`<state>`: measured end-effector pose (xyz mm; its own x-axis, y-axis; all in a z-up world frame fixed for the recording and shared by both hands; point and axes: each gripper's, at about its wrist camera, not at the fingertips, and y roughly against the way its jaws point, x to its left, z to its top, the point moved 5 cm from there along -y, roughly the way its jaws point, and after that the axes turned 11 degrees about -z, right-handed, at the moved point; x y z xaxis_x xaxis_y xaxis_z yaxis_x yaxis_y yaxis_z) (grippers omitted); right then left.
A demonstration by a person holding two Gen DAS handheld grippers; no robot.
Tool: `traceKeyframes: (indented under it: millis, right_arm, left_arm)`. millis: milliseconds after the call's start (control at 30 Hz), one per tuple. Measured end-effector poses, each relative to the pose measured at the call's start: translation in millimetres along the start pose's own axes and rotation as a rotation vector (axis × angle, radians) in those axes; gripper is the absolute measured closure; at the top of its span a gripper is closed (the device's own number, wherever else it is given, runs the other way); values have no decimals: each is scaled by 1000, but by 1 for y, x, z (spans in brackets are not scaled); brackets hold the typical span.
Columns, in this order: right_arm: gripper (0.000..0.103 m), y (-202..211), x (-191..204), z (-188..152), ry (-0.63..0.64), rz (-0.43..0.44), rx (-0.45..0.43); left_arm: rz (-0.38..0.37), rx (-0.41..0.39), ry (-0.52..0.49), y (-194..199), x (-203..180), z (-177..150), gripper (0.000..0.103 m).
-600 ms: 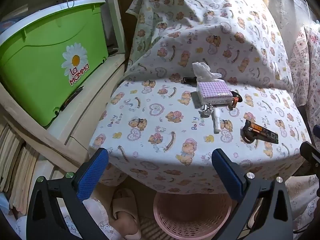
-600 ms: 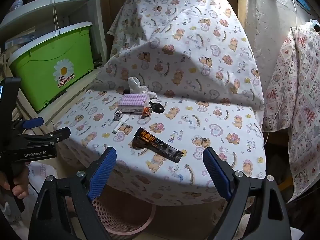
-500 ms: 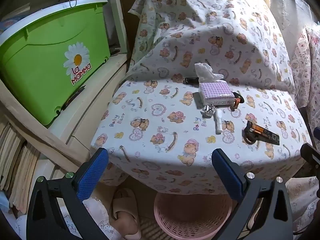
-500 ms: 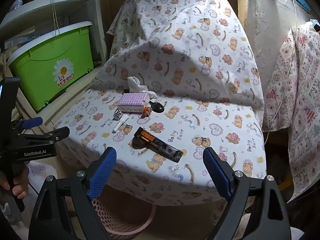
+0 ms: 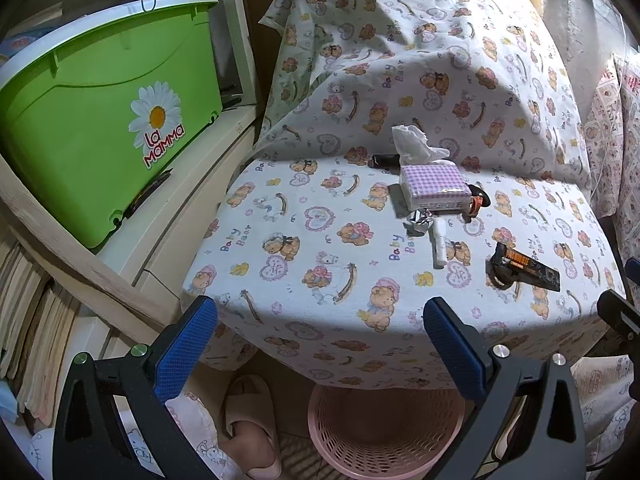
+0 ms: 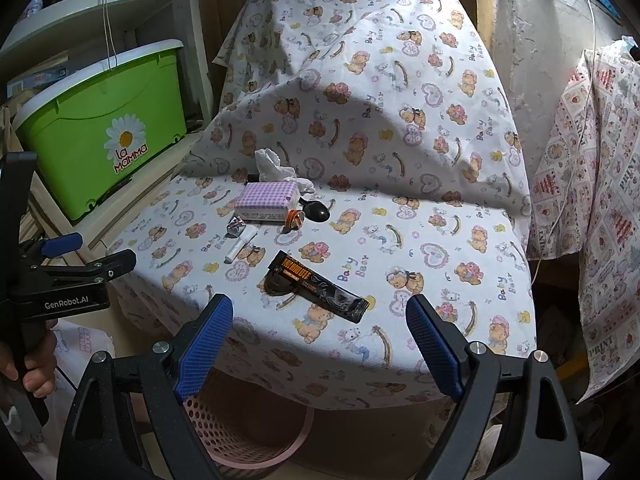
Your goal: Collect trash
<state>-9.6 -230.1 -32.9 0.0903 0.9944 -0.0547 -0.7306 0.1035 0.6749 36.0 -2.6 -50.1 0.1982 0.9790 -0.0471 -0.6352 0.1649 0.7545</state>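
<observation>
Both grippers stand with jaws spread wide and nothing between them. The right gripper [image 6: 318,338] hovers off the near edge of the cloth-covered counter [image 6: 440,216], angled down toward it. The left gripper [image 5: 320,346] hangs likewise at the near left edge; in the right wrist view it shows at the far left, held by a hand [image 6: 28,376].

Nearest trash: a dark snack wrapper [image 6: 318,292] lies flat on the cloth just ahead of the right jaws, slanting from upper left to lower right. One end rests over a dark round shape that cannot be identified. This is probably the first pick, and it falls to the right gripper.

Procedure, as judged from this view:
1. Advance the right gripper until the wrapper's middle sits between the pads.
2. Turn the wrist so the jaws cross the wrapper's short width, not its length.
3. Lower until the fingertips press lightly into the cloth, then close. A flat foil strip slips easily; avoid pinching a fold of cloth with it.
4. Lift clear, carry back over the edge, and release above the pink basket [image 6: 248,440] standing on the floor under the counter's near edge.

Farther back lie a crumpled foil scrap [image 5: 418,221], a white stick [image 5: 440,242] and a crumpled tissue [image 5: 416,146], all close to a lilac checked tissue pack [image 5: 434,184]. The pack is likely not trash; keep the jaws off it.
</observation>
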Motion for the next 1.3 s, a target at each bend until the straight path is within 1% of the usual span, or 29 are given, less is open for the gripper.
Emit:
traceKeyframes:
  millis: [100, 200, 800, 967, 1067, 1133, 1167, 1200, 1267, 1300]
  right_arm:
    - [13, -1, 3, 0, -8, 5, 13]
    - [13, -1, 2, 0, -1, 0, -1]
    - [13, -2, 1, 0, 10, -8, -10]
    - [13, -4, -2, 0, -16, -3, -1]
    - [13, -7, -1, 0, -17, -1, -15]
    - [13, -5, -1, 4, -27, 1, -68]
    - [13, -6, 0, 6, -17, -18, -84]
    - [13, -6, -1, 9, -33, -11, -99]
    - [13, -12, 0, 8, -12, -23, -48]
    - [13, -16, 1, 6, -19, -6, -6]
  left_arm:
    - [0, -1, 1, 0, 0, 0, 1]
    - [1, -2, -1, 0, 0, 0, 1]
    - [0, 8, -8, -2, -2, -4, 1]
    - [0, 9, -10, -2, -2, -4, 1]
    - [-1, 8, -10, -2, -2, -4, 1]
    - [4, 5, -12, -2, -2, -4, 1]
    - [13, 1, -16, -2, -2, -3, 1]
    - [27, -9, -24, -2, -2, -3, 1]
    - [49, -31, -35, -1, -3, -2, 1]
    - [55, -43, -42, -1, -3, -1, 1]
